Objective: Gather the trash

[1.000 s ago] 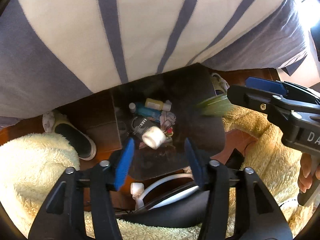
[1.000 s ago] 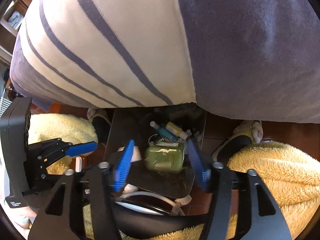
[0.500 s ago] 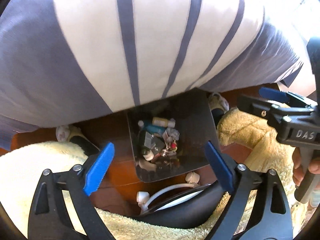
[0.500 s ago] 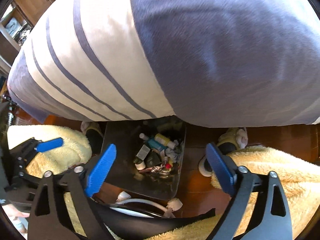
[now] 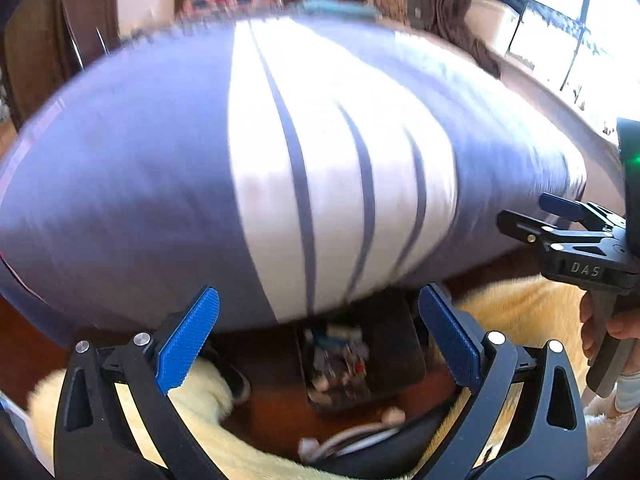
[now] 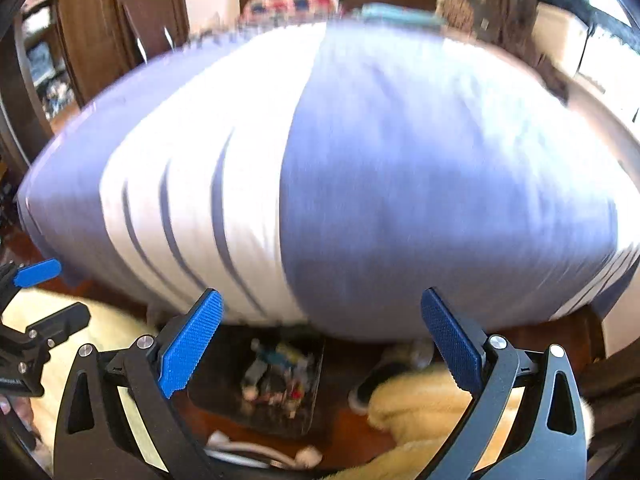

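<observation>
A dark bin [image 5: 394, 346] sits on the wooden floor below the bed edge, with small bottles and wrappers [image 5: 338, 354] in it. It also shows in the right wrist view [image 6: 224, 396], with the trash [image 6: 276, 372] inside. My left gripper [image 5: 318, 338] is open and empty, high above the bin. My right gripper [image 6: 320, 340] is open and empty too. The right gripper shows at the right of the left wrist view [image 5: 560, 220]. The left gripper shows at the left edge of the right wrist view [image 6: 38, 272]. Both views are blurred.
A bed with a grey and white striped cover [image 5: 280, 180] fills most of both views. The person's fluffy yellow trousers [image 5: 516, 304] and slippers [image 6: 376, 384] flank the bin. A white cable [image 6: 260, 450] lies near the bin. A wardrobe [image 6: 120, 28] and window [image 5: 560, 20] stand beyond.
Both grippers opened wide and dropped their items, a white roll and a green packet, into the bin. Both then rose and tilted up, so the bed top and room show.
</observation>
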The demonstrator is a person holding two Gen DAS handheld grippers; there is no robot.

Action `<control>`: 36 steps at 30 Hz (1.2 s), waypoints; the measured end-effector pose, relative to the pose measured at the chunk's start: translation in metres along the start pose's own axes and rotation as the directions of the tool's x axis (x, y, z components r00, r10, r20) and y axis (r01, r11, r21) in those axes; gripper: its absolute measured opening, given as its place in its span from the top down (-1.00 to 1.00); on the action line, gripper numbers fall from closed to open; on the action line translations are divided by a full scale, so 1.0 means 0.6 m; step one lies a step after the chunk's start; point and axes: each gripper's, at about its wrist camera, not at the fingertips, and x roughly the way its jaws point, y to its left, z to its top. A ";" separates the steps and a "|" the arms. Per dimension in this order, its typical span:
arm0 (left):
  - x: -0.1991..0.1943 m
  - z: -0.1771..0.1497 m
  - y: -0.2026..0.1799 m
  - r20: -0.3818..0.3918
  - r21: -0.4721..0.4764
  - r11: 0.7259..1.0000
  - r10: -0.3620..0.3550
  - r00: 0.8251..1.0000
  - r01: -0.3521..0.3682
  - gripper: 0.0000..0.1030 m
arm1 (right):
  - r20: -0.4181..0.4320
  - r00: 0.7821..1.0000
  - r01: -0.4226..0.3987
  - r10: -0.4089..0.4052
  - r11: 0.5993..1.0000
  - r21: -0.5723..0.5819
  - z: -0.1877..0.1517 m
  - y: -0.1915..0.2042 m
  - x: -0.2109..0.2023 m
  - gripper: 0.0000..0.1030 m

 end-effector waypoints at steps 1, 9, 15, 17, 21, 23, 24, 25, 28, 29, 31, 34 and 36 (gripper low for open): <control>-0.020 0.013 0.000 0.036 0.001 1.000 0.005 0.999 -0.005 -0.84 | 0.043 0.999 0.007 -0.006 1.000 -0.001 0.015 0.000 -0.022 -0.93; -0.143 0.093 -0.021 0.255 0.028 0.999 0.033 0.966 -0.041 -0.85 | 0.333 0.942 0.059 -0.055 0.998 -0.003 0.100 0.004 -0.177 -0.93; -0.192 0.115 -0.050 0.356 0.059 0.995 0.056 0.933 -0.082 -0.85 | 0.444 0.895 0.056 -0.042 0.998 -0.018 0.120 0.007 -0.240 -0.93; -0.207 0.118 -0.057 0.382 0.054 0.996 0.047 0.923 -0.073 -0.85 | 0.464 0.885 0.050 -0.038 0.999 -0.015 0.123 0.007 -0.253 -0.93; -0.226 0.120 -0.067 0.427 0.047 0.994 0.066 0.902 -0.095 -0.85 | 0.488 0.871 0.072 -0.060 0.997 -0.006 0.119 0.016 -0.268 -0.93; -0.235 0.120 -0.070 0.444 0.042 0.994 0.072 0.893 -0.101 -0.85 | 0.502 0.861 0.095 -0.081 0.995 -0.001 0.116 0.023 -0.275 -0.93; -0.240 0.120 -0.071 0.450 0.039 0.994 0.074 0.890 -0.102 -0.85 | 0.504 0.859 0.101 -0.088 0.995 0.001 0.114 0.025 -0.277 -0.93; -0.244 0.119 -0.072 0.457 0.036 0.994 0.075 0.886 -0.102 -0.85 | 0.510 0.854 0.110 -0.099 0.994 0.008 0.109 0.026 -0.280 -0.93; -0.252 0.114 -0.075 0.470 0.026 0.992 0.093 0.878 -0.120 -0.85 | 0.523 0.843 0.128 -0.129 0.991 0.038 0.098 0.024 -0.289 -0.93; -0.253 0.112 -0.073 0.471 0.024 0.992 0.098 0.876 -0.124 -0.85 | 0.524 0.841 0.133 -0.137 0.990 0.045 0.095 0.023 -0.291 -0.93; -0.257 0.108 -0.073 0.471 0.014 0.991 0.108 0.875 -0.130 -0.85 | 0.528 0.835 0.146 -0.157 0.987 0.062 0.089 0.022 -0.295 -0.93; -0.260 0.101 -0.064 0.470 -0.003 0.992 0.110 0.876 -0.123 -0.85 | 0.535 0.827 0.161 -0.177 0.984 0.076 0.081 0.022 -0.303 -0.93; -0.264 0.100 -0.060 0.471 -0.015 0.992 0.117 0.875 -0.124 -0.85 | 0.536 0.823 0.170 -0.186 0.982 0.079 0.080 0.025 -0.306 -0.93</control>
